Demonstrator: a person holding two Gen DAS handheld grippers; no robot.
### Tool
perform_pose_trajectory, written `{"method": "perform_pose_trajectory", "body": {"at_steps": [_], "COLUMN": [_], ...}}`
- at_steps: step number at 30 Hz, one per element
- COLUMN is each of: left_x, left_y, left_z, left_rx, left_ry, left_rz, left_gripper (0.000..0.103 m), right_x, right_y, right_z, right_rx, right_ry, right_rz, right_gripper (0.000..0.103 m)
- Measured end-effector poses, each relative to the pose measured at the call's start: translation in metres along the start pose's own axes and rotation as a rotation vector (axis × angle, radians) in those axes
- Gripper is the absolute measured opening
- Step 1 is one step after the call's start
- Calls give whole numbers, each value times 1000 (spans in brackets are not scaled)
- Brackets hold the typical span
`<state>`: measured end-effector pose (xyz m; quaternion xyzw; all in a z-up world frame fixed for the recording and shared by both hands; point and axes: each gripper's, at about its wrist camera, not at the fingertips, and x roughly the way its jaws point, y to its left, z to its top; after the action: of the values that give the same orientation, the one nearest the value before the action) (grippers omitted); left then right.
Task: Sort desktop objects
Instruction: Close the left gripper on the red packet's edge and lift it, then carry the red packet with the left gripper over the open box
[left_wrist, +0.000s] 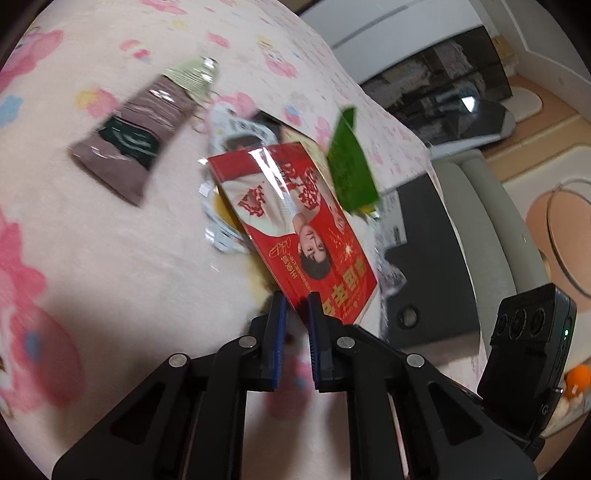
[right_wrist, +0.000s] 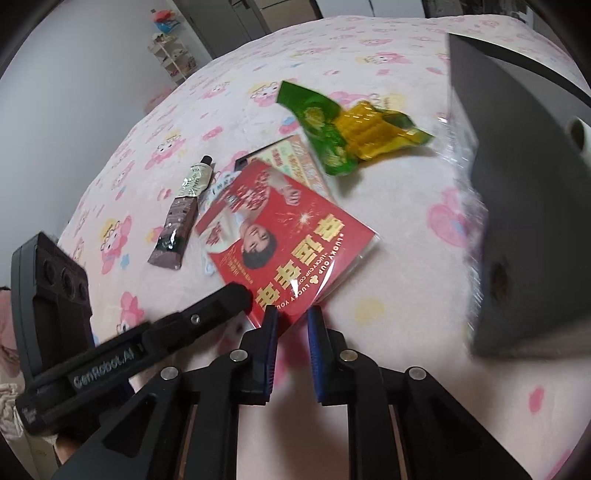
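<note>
A red printed card in a clear sleeve (left_wrist: 295, 221) lies on a pink flowered cloth, over other packets; it also shows in the right wrist view (right_wrist: 284, 240). My left gripper (left_wrist: 296, 300) has its jaws a little apart around the card's near corner; it also shows in the right wrist view (right_wrist: 236, 295). My right gripper (right_wrist: 291, 314) is open, its tips at the card's near edge. A brown tube (left_wrist: 133, 133) lies left of the card, also in the right wrist view (right_wrist: 181, 218). A green and yellow snack packet (right_wrist: 343, 129) lies beyond; it shows green in the left wrist view (left_wrist: 351, 166).
A dark grey box (right_wrist: 517, 184) stands at the right on the cloth. Silver and white packets (left_wrist: 236, 136) lie under the card. The cloth's edge (left_wrist: 406, 177) drops off beyond the green packet, with a floor and furniture behind.
</note>
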<state>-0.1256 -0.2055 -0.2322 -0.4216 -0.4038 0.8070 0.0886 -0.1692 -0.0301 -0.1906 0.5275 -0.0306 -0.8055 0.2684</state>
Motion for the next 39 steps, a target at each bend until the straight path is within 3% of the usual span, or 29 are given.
{"method": "perform_pose_trajectory", "body": {"at_steps": [6,9,12,17,24,25,26,27,34,39], "left_x": [13,17,28,22,11,9,6,1,-23,-14], "left_y": [-28,-28,-22,-33,-47,-49,-48,-47,-29,-34], "left_z": [-19,-18,-18,-26,-67,-73,-76,-78,-42,-36], "left_rx": [103,92,42,96,126,131,134,135,81,185], "left_ry": [129,123,130,104,189,198,195,186,-16,-26], "left_rz": [-43,-30,-27,1,34,47,59,66,199,246], "left_gripper": [10,21,20,11,11,17,25,26,26,26], "right_x": [-33,-43,-43,-31,-48,-51,-54,-56,-59,-54], "right_y": [-23,-33,-37,-43,-55,-57,-58,-59,-59,-54], "right_z": [-32,-41,-41,-39,-55,-57,-59,-62,-73,-74], "right_rx": [51,72,72,129,156,153,151,148,136,125], "right_ry": [13,31,32,41,50,52,54,57,74,81], "right_rz": [-30,-26,-41,-53,-104,-111,-118,-124,-114,-111], "right_gripper": [13,13,14,15,18,20,20,21,27,32]}}
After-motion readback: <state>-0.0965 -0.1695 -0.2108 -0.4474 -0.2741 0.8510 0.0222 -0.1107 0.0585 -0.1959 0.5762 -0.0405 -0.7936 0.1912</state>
